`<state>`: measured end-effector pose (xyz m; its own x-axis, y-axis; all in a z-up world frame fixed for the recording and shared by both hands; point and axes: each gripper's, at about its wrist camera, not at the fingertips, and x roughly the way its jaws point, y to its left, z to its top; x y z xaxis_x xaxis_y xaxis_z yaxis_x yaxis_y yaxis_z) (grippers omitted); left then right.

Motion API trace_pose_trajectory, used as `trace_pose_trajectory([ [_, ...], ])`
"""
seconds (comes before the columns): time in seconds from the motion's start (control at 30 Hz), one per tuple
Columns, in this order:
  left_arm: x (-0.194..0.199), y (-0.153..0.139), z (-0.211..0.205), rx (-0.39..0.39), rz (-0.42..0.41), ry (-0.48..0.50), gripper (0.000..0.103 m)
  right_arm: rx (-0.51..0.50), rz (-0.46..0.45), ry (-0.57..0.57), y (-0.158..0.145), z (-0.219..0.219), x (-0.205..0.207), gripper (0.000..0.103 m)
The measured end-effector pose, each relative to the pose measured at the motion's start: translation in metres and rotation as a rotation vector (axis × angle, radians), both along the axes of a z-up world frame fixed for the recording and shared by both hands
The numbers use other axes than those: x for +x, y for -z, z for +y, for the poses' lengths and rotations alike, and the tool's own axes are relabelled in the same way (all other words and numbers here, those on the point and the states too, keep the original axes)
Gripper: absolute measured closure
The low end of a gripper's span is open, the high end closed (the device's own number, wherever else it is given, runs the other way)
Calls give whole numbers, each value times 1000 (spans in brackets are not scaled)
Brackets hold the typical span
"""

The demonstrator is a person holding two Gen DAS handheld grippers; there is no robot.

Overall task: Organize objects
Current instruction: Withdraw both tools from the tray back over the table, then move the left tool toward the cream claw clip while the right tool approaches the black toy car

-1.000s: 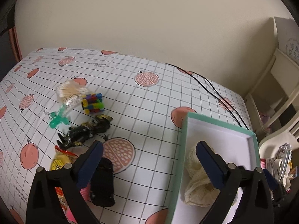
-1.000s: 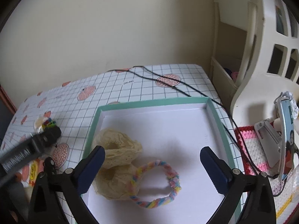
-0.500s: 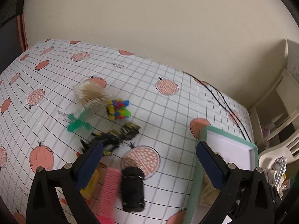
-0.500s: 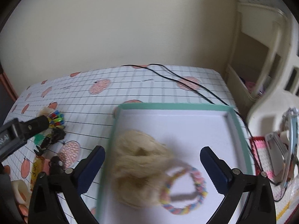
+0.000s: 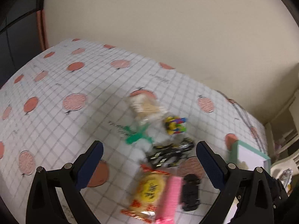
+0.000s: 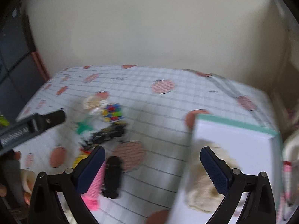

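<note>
On the grid-patterned tablecloth (image 5: pixel 78 115) a blurred cluster of small things lies together: a yellow snack packet (image 5: pixel 149 188), a pink comb (image 5: pixel 170 196), a black toy car (image 5: pixel 190 192), a black-and-yellow figure (image 5: pixel 168 155) and a colourful block toy (image 5: pixel 175 125). The left gripper (image 5: pixel 149 164) hangs above them, jaws wide and empty. The right gripper (image 6: pixel 152 166) is also spread wide, holding nothing, beside the green-rimmed tray (image 6: pixel 235 125) with a cream fabric piece (image 6: pixel 201 188) in it
</note>
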<state>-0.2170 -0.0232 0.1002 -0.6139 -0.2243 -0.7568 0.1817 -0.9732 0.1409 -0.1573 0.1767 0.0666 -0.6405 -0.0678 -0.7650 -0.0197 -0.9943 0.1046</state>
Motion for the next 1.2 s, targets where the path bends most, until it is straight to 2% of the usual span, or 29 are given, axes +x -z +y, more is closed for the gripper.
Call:
trace_pose_trajectory([
  [0.07, -7, -2, -7, -42, -27, -18, 3, -14, -19, -46, 5, -7, -12, 0],
  [0.13, -9, -7, -16, -42, -15, -55, 3, -56, -30, -73, 8, -10, -15, 0],
  [0.2, -5, -9, -31, 20, -10, -95, 3, -72, -58, -78, 10, -11, -11, 0],
  [0.3, 9, 0, -41, 90, -45, -117, 3, 38, -85, -63, 10, -15, 0, 0],
  [0.4, 25, 5, -41, 93, -84, -156, 3, -6, -88, -57, 9, -14, 11, 0],
  [0.53, 47, 8, -30, 88, -129, -135, 3, 20, -137, -60, 17, -20, 17, 0],
  [0.6, 55, 13, -25, 81, -163, -124, 3, -3, -152, -54, 17, -20, 19, 0],
  [0.67, 58, 18, -27, 58, -191, -137, 3, -33, -158, -57, 18, -20, 16, 1],
  [0.8, 53, 24, -45, 73, -224, -206, 3, -17, -177, -105, 16, -24, -3, 1],
  [0.9, 46, 14, -65, 87, -201, -275, 3, 40, -190, -186, 8, -27, -35, 1],
  [0.97, 42, 7, -77, 80, -183, -320, 3, 41, -184, -188, 5, -26, -41, 3],
  [1.03, 39, 5, -91, 92, -170, -387, 3, 25, -187, -169, 6, -23, -37, 3],
  [1.1, 47, 10, -96, 145, -154, -391, 3, 24, -187, -151, 11, -23, -28, 3],
  [1.2, 66, 16, -93, 165, -181, -402, 4, 36, -200, -158, 24, -31, -14, 3],
])
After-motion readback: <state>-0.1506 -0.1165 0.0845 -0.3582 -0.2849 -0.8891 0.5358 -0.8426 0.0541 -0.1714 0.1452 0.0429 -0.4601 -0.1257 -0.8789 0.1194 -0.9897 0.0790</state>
